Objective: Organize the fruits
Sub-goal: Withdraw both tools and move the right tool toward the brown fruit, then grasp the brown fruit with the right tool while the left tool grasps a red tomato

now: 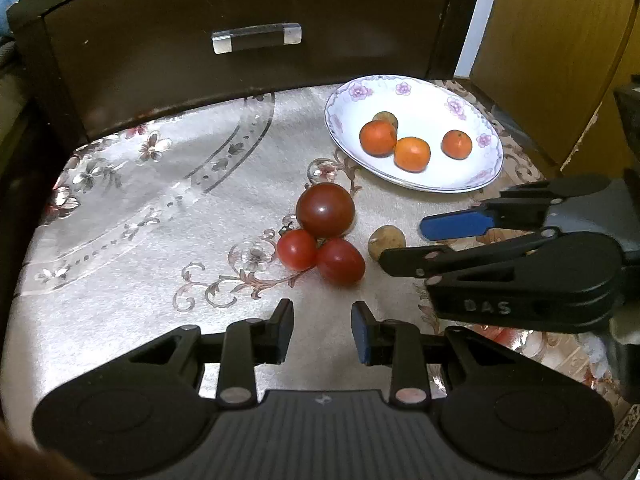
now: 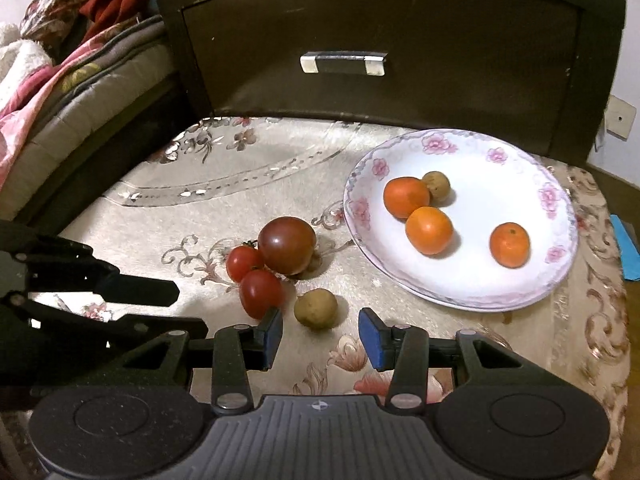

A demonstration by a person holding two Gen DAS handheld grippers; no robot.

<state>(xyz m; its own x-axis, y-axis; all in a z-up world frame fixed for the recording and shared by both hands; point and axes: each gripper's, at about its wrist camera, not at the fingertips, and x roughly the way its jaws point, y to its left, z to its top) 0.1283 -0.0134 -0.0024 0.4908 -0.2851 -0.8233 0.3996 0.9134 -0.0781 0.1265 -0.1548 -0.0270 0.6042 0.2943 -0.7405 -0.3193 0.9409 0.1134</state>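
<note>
Fruits: brown fruit [image 2: 315, 308] on desk [image 2: 224, 200] just ahead of right gripper [image 2: 320, 334], jaws wide, empty; left gripper [image 1: 322, 326] likewise; tomatoes [image 2: 260, 276] adjacent, likely nudged rolling; oranges [image 2: 429, 230] on plate [image 2: 560, 280].

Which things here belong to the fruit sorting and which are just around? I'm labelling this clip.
Part of the job: plate, three oranges, brown fruit on plate, loose brown fruit, three tomatoes, right gripper, left gripper.

Just around: drawer, bedding.
</note>
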